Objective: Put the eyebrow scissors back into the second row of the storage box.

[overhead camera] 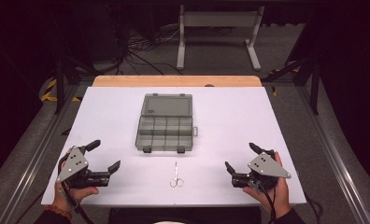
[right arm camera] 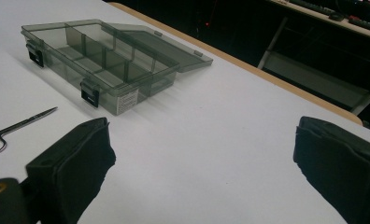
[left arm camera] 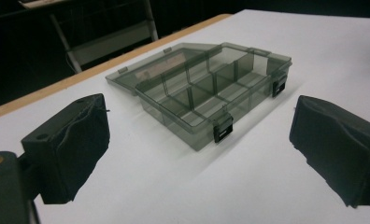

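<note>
Overhead, scissors [overhead camera: 176, 176] near open box [overhead camera: 165, 129], both tools apart

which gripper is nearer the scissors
Right, slightly. The scissors lie between both: right gripper to their right, left gripper farther off to their left.

scissors [right arm camera: 5, 128] handles cut off at edge

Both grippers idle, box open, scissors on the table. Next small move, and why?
Probably ease the right gripper inward toward the scissors and lower its open jaws over them. The scissors lie flat on the white table, between the grippers and just in front of the open compartment box; both the right and left gripper hold nothing.
</note>
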The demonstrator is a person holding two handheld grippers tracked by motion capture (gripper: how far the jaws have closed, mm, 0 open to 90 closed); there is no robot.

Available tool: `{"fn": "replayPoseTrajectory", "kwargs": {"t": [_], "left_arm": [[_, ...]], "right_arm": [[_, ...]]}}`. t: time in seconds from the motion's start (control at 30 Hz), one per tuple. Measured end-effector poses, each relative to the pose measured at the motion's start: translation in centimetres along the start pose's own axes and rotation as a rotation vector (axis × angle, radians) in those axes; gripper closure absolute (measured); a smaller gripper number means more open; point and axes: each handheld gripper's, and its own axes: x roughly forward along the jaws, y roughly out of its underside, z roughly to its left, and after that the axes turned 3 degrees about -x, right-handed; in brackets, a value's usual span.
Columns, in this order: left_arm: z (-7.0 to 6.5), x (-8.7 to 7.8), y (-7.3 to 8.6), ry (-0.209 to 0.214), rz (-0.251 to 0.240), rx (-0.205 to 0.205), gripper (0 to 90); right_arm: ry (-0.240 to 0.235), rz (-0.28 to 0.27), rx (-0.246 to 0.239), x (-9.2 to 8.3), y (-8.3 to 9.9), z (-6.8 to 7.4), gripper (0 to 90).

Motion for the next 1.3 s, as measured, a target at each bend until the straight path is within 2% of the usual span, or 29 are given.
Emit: {"fn": "replayPoseTrajectory", "kwargs": {"t": [0.13, 0.2, 0.3, 0.43, 0.5, 0.63, 0.7, 0.8, 0.9, 0.93, 0.97, 1.03, 1.07, 1.17, 1.23, 1.3], "left_arm": [[-0.2, 0.4, 0.1, 0.017, 0.019, 0.021, 5.9], [-0.3, 0.4, 0.2, 0.009, 0.023, 0.032, 5.9], [-0.3, 0.3, 0.3, 0.019, 0.021, 0.022, 5.9], [-0.4, 0.2, 0.5, 0.021, 0.033, 0.043, 5.7], [-0.4, 0.2, 0.5, 0.023, 0.032, 0.039, 5.7], [-0.4, 0.2, 0.5, 0.026, 0.035, 0.027, 5.7], [-0.4, 0.2, 0.5, 0.025, 0.035, 0.032, 5.7], [-0.4, 0.2, 0.5, 0.025, 0.036, 0.032, 5.7], [-0.4, 0.3, 0.4, 0.031, 0.033, 0.03, 5.7], [-0.4, 0.4, 0.4, 0.033, 0.039, 0.034, 5.7], [-0.4, 0.4, 0.4, 0.033, 0.039, 0.034, 5.7], [-0.5, 0.4, 0.5, 0.042, 0.045, 0.031, 5.7], [-0.5, 0.4, 0.5, 0.041, 0.042, 0.035, 5.8], [-0.5, 0.3, 0.5, 0.04, 0.042, 0.028, 5.8], [-0.4, 0.4, 0.5, 0.038, 0.044, 0.031, 5.9], [-0.4, 0.5, 0.4, 0.039, 0.048, 0.029, 6.0]], "right_arm": [[-0.007, 0.002, 0.003, 0.1, -0.1, 0.2, 5.6], [-0.019, 0.001, 0.013, 0.2, -0.2, 0.3, 5.6], [-0.027, 0.0, 0.02, 0.5, -0.2, 0.4, 5.6], [-0.046, 0.015, 0.016, 1.4, -0.6, 1.0, 6.2], [-0.052, 0.018, 0.021, 1.6, -0.6, 1.2, 6.7], [-0.12, 0.044, 0.047, 2.7, -0.9, 2.2, 10.4], [-0.141, 0.059, 0.047, 3.2, -1.1, 2.9, 13.1], [-0.14, 0.1, 0.035, 4.5, -1.5, 4.6, 16.7], [-0.166, 0.142, 0.117, 5.5, -1.8, 6.0, 17.4], [-0.166, 0.155, 0.122, 5.7, -1.9, 6.4, 17.8], [-0.166, 0.155, 0.122, 5.7, -1.9, 6.4, 17.8], [-0.168, 0.167, 0.093, 6.4, -2.2, 7.8, 18.5], [-0.174, 0.18, 0.095, 7.1, -2.5, 8.6, 19.2], [-0.178, 0.208, 0.103, 8.0, -2.7, 9.7, 20.7], [-0.177, 0.229, 0.08, 8.6, -2.8, 10.6, 21.5], [-0.189, 0.248, 0.083, 9.3, -2.9, 11.4, 22.9]]}}
